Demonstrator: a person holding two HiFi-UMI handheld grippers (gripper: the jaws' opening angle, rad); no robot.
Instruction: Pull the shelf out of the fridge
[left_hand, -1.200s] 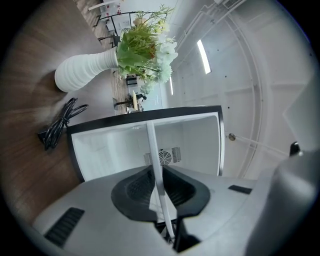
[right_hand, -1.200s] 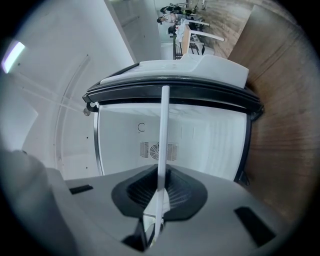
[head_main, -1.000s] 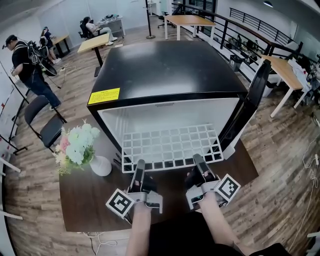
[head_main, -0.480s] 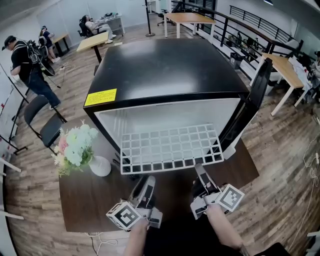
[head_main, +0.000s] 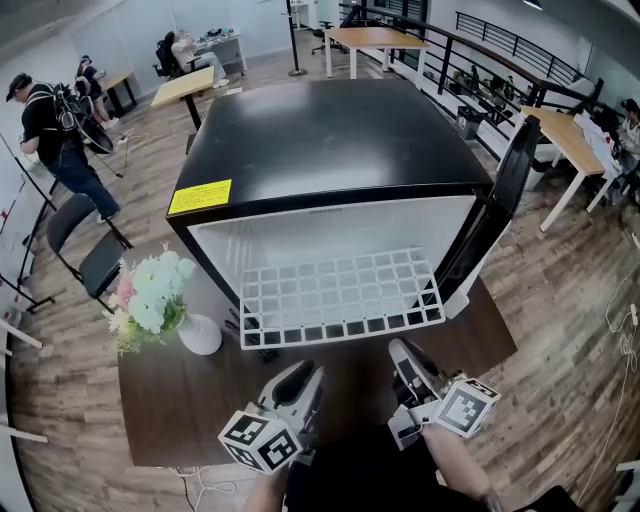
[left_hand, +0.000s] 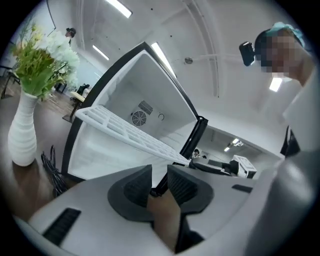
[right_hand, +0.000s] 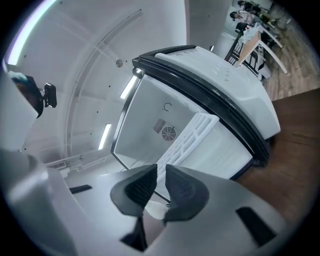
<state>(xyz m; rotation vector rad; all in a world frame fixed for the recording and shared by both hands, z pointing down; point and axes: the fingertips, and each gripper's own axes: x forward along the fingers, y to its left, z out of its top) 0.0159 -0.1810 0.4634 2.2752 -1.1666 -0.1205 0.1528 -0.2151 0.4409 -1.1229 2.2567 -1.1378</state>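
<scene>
Two tools, the left tool (head_main: 303, 372) and the right tool (head_main: 402, 349), hang just in front of the open fridge (head_main: 330, 140), both clear of the white wire shelf (head_main: 340, 295). The shelf juts out of the fridge's mouth, and its front edge overhangs the dark wooden surface (head_main: 180, 400) on which the fridge stands. The fridge's black door (head_main: 502, 210) is swung wide at the fridge's right.

The left tool, before the fridge's left half, lies rolled on its side. Its jaws have just been closing and now stand narrowly apart with nothing between them. The shelf's front rail is near them but not touching. The right tool, before the fridge's right half, points at the fridge's opening. Its jaws have likewise just been closing and leave only a slim gap that holds nothing, short of the shelf.

Both gripper views look up into the fridge's white interior, where a round fan grille (right_hand: 169, 133) sits on the back wall behind the slanting shelf. A white vase (head_main: 201, 333) of pale flowers (head_main: 155, 290) stands on the surface just beside the fridge's left front corner. A yellow label (head_main: 208, 193) marks the fridge's top near that corner. Well to the fridge's left, a person (head_main: 55, 135) stands on the wood floor behind an empty chair (head_main: 90, 250).
</scene>
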